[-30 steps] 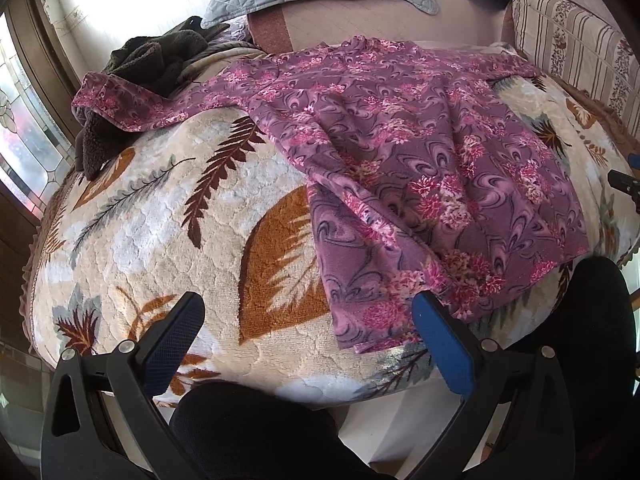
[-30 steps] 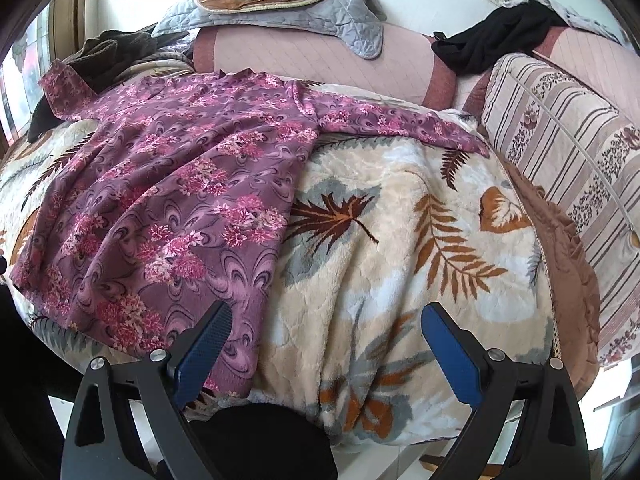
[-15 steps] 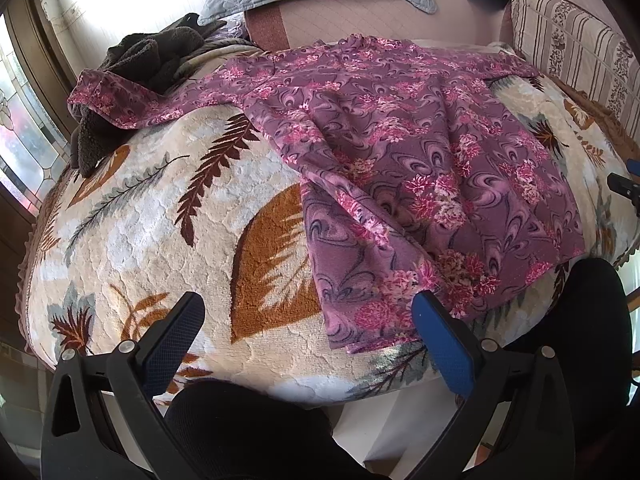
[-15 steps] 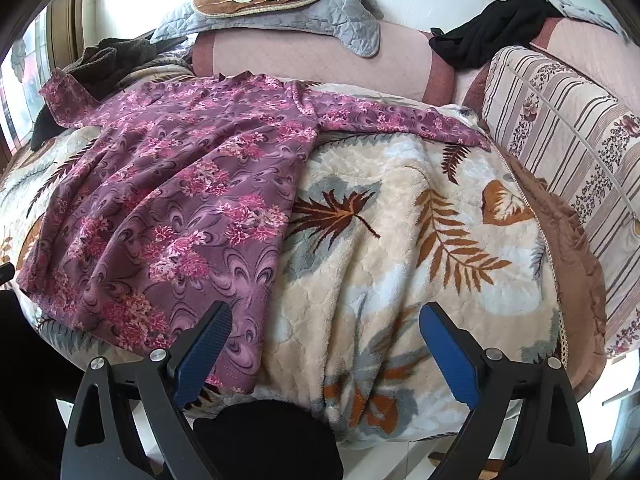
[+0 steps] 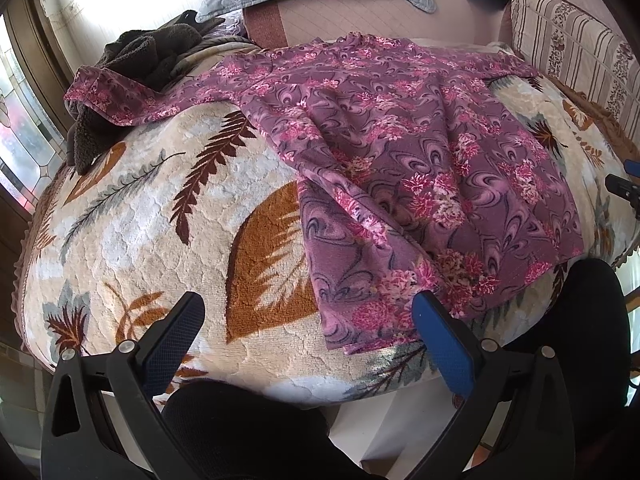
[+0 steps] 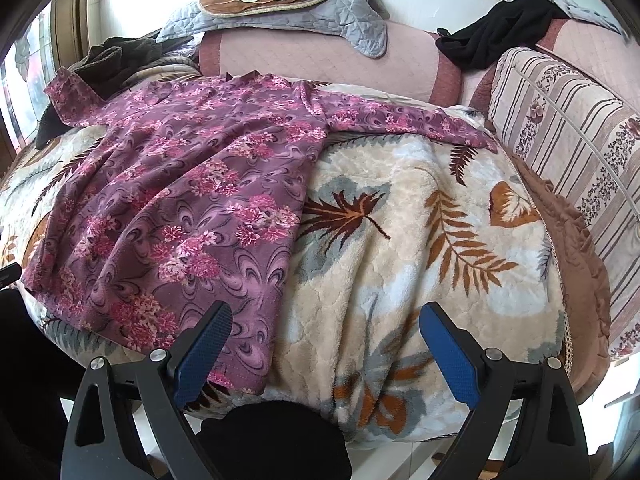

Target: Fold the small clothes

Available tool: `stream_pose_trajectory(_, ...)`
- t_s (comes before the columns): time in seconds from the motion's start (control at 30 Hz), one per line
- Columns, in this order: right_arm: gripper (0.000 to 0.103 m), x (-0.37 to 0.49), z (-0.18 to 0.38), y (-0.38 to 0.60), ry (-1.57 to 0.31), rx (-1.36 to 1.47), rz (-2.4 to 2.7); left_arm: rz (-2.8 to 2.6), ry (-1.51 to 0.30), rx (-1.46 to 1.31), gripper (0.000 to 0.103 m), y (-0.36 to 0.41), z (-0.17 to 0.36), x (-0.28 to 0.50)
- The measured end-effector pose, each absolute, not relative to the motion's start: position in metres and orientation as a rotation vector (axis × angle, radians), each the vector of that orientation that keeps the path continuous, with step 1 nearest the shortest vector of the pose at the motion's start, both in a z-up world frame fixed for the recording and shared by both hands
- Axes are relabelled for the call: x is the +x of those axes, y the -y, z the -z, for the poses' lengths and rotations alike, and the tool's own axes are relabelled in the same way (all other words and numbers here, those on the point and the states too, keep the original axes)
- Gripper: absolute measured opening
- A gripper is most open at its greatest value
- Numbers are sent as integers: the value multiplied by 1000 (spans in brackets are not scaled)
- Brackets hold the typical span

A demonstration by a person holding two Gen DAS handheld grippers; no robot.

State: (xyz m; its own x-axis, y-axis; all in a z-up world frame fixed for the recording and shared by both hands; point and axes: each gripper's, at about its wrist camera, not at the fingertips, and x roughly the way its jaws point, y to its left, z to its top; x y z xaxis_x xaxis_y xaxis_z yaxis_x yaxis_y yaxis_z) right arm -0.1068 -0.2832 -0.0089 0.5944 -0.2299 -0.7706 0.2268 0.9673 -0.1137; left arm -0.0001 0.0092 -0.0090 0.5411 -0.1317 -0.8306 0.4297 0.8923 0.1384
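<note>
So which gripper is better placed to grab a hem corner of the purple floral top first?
Probably the left gripper: it is open with the purple floral top's near hem corner just inside its right finger. The right gripper, also open, frames mostly leaf blanket.

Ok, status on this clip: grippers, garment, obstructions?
Left hand-held gripper open, right hand-held gripper open, both empty. Purple floral top spread unfolded on leaf blanket. Left sleeve rests on dark clothes pile.

A cream blanket (image 6: 400, 208) patterned with brown and grey leaves covers the near surface; a dark brown fleece (image 5: 132, 60) is heaped at its far left corner. Along the far pink sofa back (image 6: 288, 60) lies a grey quilted pad (image 6: 352, 12); black clothing (image 6: 496, 36) is draped far right, a striped cushion (image 6: 568, 128) standing just beside it.
</note>
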Motion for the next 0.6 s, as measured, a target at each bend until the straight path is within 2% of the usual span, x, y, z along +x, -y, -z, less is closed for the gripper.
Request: stream_pose_trajectory(0.6,95,-103,17,282,-914,11,237,341,-969,344,103,-9,14,5)
